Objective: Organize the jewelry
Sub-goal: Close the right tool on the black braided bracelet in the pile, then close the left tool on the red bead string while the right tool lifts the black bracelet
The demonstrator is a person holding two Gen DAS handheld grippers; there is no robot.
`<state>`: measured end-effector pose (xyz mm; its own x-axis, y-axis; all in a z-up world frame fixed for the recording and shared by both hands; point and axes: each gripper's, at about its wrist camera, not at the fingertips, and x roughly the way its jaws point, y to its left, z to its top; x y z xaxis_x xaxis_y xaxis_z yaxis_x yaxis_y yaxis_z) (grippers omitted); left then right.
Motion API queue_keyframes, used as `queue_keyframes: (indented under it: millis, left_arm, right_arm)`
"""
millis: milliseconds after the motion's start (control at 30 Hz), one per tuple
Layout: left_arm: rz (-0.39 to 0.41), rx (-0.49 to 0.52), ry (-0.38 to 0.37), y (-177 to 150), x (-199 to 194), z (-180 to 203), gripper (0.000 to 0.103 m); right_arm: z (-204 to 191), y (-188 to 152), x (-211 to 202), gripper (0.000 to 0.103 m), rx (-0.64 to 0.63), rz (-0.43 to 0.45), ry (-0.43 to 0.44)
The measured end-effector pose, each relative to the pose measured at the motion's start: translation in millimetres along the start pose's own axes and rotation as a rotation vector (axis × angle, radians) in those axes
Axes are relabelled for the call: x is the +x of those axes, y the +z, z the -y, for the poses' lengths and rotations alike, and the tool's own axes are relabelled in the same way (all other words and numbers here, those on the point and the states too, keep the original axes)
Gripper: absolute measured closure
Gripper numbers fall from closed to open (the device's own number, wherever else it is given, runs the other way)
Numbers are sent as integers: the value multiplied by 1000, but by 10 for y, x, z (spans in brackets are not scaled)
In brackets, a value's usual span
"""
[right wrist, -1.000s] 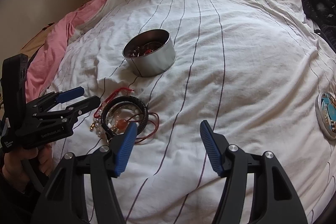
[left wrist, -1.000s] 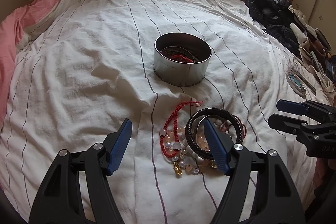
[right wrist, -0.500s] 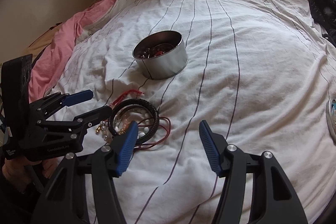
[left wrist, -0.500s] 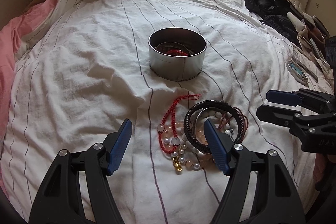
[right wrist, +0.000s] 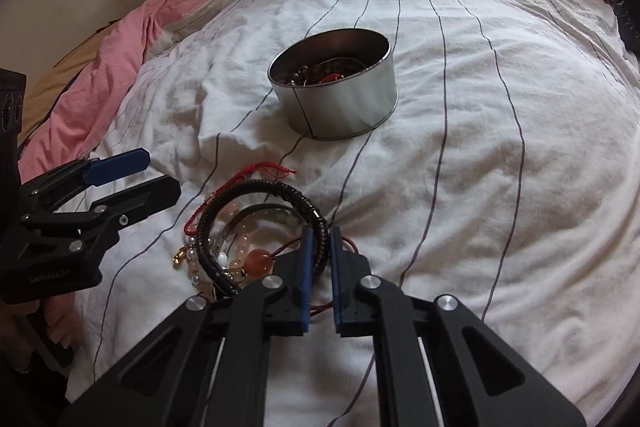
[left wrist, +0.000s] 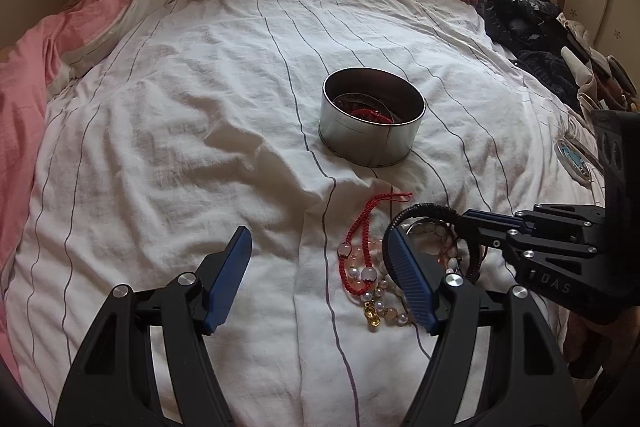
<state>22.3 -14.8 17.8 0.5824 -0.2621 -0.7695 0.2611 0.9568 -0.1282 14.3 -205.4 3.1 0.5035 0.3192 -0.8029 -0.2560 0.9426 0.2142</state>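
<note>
1. The right gripper (right wrist: 320, 251) has its jaws nearly closed around the rim of the black braided bracelet (right wrist: 256, 187), at the side of the ring nearest to the camera. The blue pads seem to touch the braid on both sides, so I judge the grip is taken or almost taken.
2. The left gripper (left wrist: 320, 267) has its jaws wide open and holds nothing. It hangs just above the bed sheet (left wrist: 160, 147), beside the jewelry pile.
3. The bracelet lies on top of the pile, over the pearl and pink bead strands (left wrist: 368, 279), the red cord bracelet (left wrist: 360, 227) and a thin red string (right wrist: 348, 243).
4. The metal tin (right wrist: 344, 107) stands open farther up the bed, apart from the pile, and already contains some beads.
5. To do this step well, I would lift slowly and straight up, so that the bead strands under the ring can fall free.
6. The thin red string passes very near the right jaws; if it is caught, it may pull other pieces along.
7. The open left gripper could press down the pile if something follows.
8. Then carry the bracelet over the tin and release it low inside the rim.
</note>
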Motion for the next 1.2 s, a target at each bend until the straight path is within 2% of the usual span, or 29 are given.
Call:
queue_keyframes:
  millis: [133, 333, 433, 600, 767, 867, 900, 933, 967, 1000, 1033, 1067, 1133, 1167, 1200]
  left_arm:
    - [-1, -1, -4, -5, 1, 3, 36]
    - [-7, 97, -42, -59, 38, 269, 36]
    - [-11, 110, -19, -61, 96, 298, 36]
    - [7, 28, 14, 16, 240, 139, 36]
    - [-2, 86, 48, 76, 435, 254, 36]
    - [-50, 140, 69, 56, 558, 339, 45]
    - [-56, 141, 68, 51, 570, 336, 53]
    - [-62, 141, 59, 52, 569, 328, 59]
    - [-68, 153, 65, 50, 570, 326, 76]
    - [-67, 160, 69, 40, 558, 319, 86]
    - [-67, 154, 64, 35, 541, 300, 91]
    - [-64, 141, 57, 35, 513, 263, 97]
    - [-41, 91, 32, 46, 427, 172, 97]
    - [-27, 69, 24, 55, 377, 130, 97]
    - [-11, 53, 15, 65, 324, 90, 97]
  right_arm:
    - [82, 4, -252, 95, 12, 50, -8]
    - [389, -80, -403, 95, 70, 55, -65]
    - [496, -109, -436, 95, 91, 56, -91]
    - [580, -124, -433, 95, 109, 55, -109]
    - [590, -113, -384, 94, 113, 49, -110]
    - [630, -111, -320, 90, 124, 32, -127]
    - [633, -112, -308, 76, 124, 28, -136]
    - [623, -112, -291, 68, 118, 22, -141]
    - [604, -114, -263, 67, 109, 12, -143]
    - [585, -123, -225, 66, 100, -2, -143]
    - [573, -140, -167, 65, 92, -25, -148]
    - [569, -164, -99, 65, 84, -51, -157]
    - [540, -187, -49, 67, 72, -53, -163]
    - [514, -176, -56, 73, 64, -47, -144]
    - [495, -167, -80, 88, 64, -34, -123]
